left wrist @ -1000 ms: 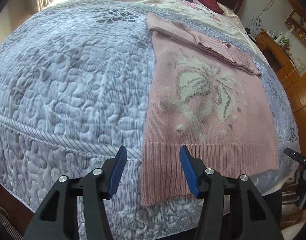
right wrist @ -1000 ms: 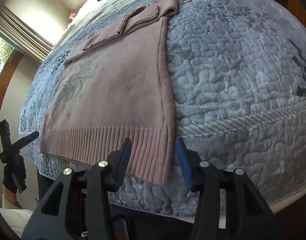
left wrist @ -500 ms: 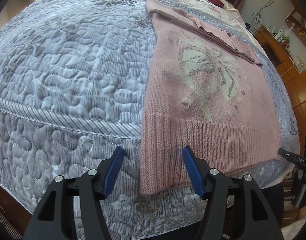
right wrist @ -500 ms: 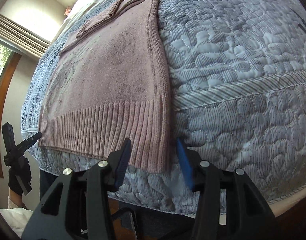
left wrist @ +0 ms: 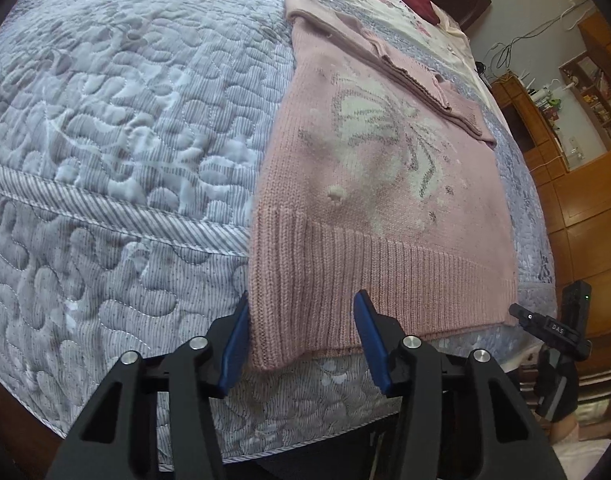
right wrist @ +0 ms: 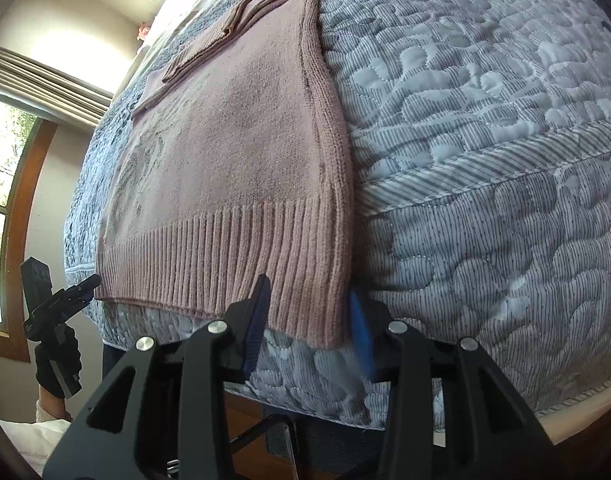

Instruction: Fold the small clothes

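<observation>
My left claw [left wrist: 301,338]: open wide, straddling the pink sweater's [left wrist: 381,184] near-left hem corner.
My right claw [right wrist: 309,320]: open, straddling its near-right corner.

- The left gripper [left wrist: 301,340] is showing matte black angular arms with triangular cut-outs, blue pads [left wrist: 235,344] lining its fingers, and round silver screws.
- The right gripper [right wrist: 309,328] is showing the same black frame, blue pads [right wrist: 361,338] and silver screws.
- A black glove [right wrist: 57,364] is covering the hand at 8 o'clock in the right wrist view, over a pale sleeve.
</observation>
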### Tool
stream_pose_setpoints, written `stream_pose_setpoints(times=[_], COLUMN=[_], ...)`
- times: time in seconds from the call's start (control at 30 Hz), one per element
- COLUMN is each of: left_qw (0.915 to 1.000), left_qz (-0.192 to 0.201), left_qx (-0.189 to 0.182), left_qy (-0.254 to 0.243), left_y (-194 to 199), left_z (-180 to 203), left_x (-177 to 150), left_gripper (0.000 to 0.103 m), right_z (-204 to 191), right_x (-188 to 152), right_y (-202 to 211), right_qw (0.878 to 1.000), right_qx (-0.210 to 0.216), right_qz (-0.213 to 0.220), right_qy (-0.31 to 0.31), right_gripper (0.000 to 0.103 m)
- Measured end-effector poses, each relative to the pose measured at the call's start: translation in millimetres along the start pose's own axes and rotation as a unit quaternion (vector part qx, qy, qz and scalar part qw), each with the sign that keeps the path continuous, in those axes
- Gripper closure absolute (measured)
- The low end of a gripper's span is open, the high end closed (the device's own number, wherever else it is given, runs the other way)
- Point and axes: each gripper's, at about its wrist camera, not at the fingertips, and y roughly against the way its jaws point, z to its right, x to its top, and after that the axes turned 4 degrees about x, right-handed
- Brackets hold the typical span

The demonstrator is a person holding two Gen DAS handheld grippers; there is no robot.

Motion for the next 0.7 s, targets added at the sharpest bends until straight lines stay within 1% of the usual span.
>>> stream_pose_setpoints(times=[0.13, 0.17, 0.2, 0.23, 0.27, 0.3, 0.37, 0.43, 0.5, 0.7], left_qw=[0.9997, 0.9996, 0.9996, 0.9997, 0.9998, 0.9998, 0.9997, 0.9995, 0.9990, 0.9954], left_qz=[-0.016, -0.015, -0.015, -0.014, -0.016, -0.019, -0.020, -0.018, -0.012, 0.010], left_qx=[0.017, 0.020, 0.020, 0.016, 0.006, -0.003, -0.009, -0.018, -0.038, -0.090], left_qy=[-0.010, -0.012, -0.013, -0.010, -0.004, 0.005, 0.013, 0.016, 0.020, 0.032], left_y=[-12, -12, -11, -11, -11, -12, -12, -10, -5, 15], left_z=[5, 6, 8, 8, 7, 4, 0, -2, -3, -5], left_x=[-4, -4, -4, -4, -3, -2, -3, -3, -4, 3], left_gripper=[0.054, 0.061, 0.068, 0.070, 0.077, 0.079, 0.082, 0.085, 0.089, 0.095], right_z=[1, 1, 0, 0, 0, 1, 2, 3, 5, 2], right_x=[0, 0, 0, 0, 1, 0, 0, -1, -1, 8], right_y=[-2, -1, -1, -1, -1, -1, -1, 3, 9, 33], right_qw=[1.000, 1.000, 1.000, 1.000, 1.000, 1.000, 1.000, 0.999, 0.999, 0.995], right_qx=[-0.003, -0.003, 0.004, 0.016, 0.022, 0.022, 0.021, 0.031, 0.048, 0.097], right_qz=[-0.002, -0.001, -0.001, -0.005, -0.004, -0.005, -0.006, -0.002, 0.003, 0.025], right_qy=[0.001, 0.003, 0.004, 0.000, -0.004, -0.006, -0.006, -0.010, -0.015, -0.022], right_gripper=[0.065, 0.072, 0.087, 0.091, 0.091, 0.091, 0.092, 0.092, 0.093, 0.093])
